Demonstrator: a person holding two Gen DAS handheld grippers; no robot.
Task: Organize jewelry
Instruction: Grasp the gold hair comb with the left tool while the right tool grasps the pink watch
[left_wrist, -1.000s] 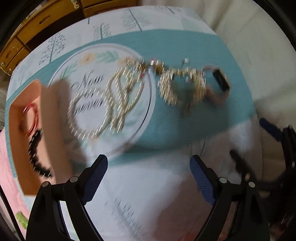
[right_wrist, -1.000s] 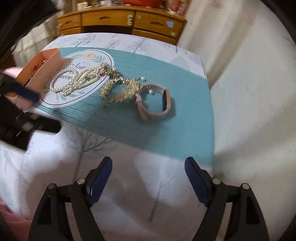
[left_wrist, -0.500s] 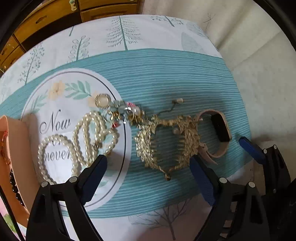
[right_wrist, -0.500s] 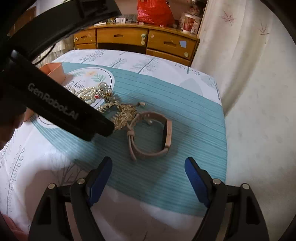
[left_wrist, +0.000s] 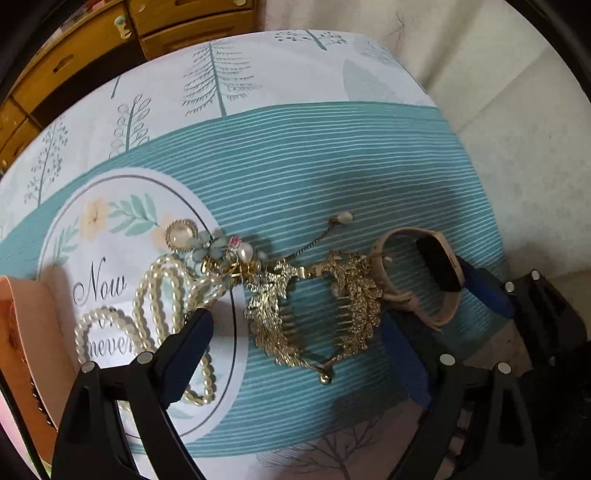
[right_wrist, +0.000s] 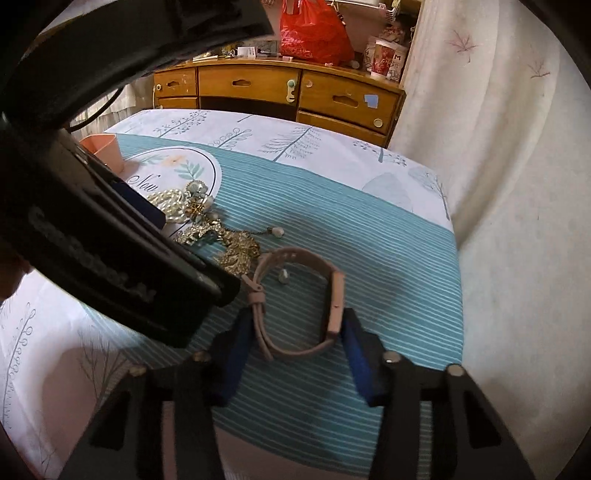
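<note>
Right gripper jaws stood open astride the pink watch, ready to lift it clear of the gold comb; left gripper jaws open, empty.

Place: we take this for a lived-in home room.
Furniture: we see a wooden dresser with drawers.
Clutter: a red plastic bag and cups sit on it.
Surface: a printed tablecloth covers the bench.
Backdrop: a leaf-patterned curtain.

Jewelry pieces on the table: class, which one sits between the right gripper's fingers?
The pink wristband. The right gripper straddles its near loop; the pearl necklace and gold leaf comb lie farther left.
</note>
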